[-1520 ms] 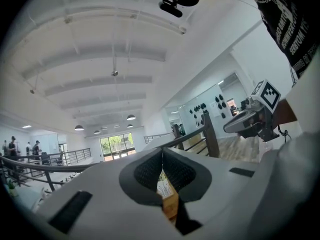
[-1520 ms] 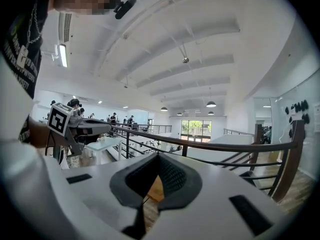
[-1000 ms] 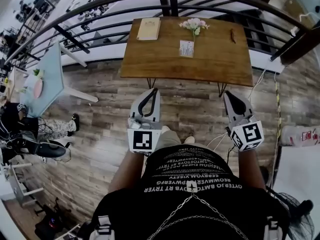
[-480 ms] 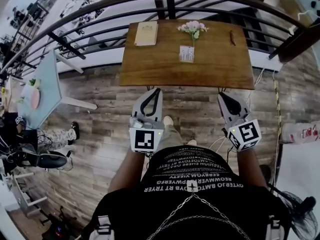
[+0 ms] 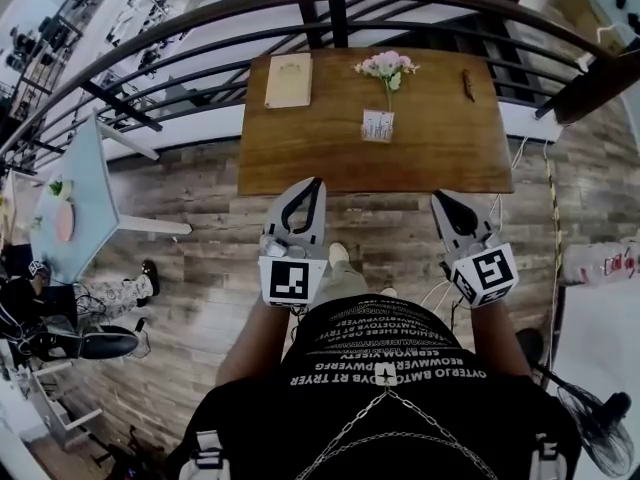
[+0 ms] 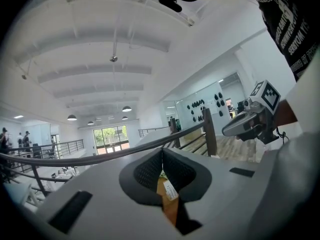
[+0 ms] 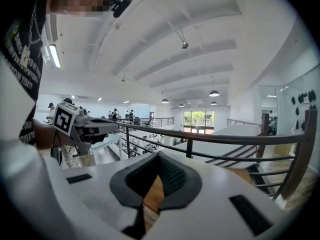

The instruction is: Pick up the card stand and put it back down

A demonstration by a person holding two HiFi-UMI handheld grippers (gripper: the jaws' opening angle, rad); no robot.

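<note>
The card stand, small, white and upright, sits on the wooden table before pink flowers; left gripper and right gripper are closed, empty.

The head camera looks steeply down from high above the wooden table, with the left gripper and right gripper low in its picture. Each gripper camera sits right behind its own jaws and looks ahead, almost level. All three see the table and the dark railing. Each gripper camera also sees the other gripper.
</note>
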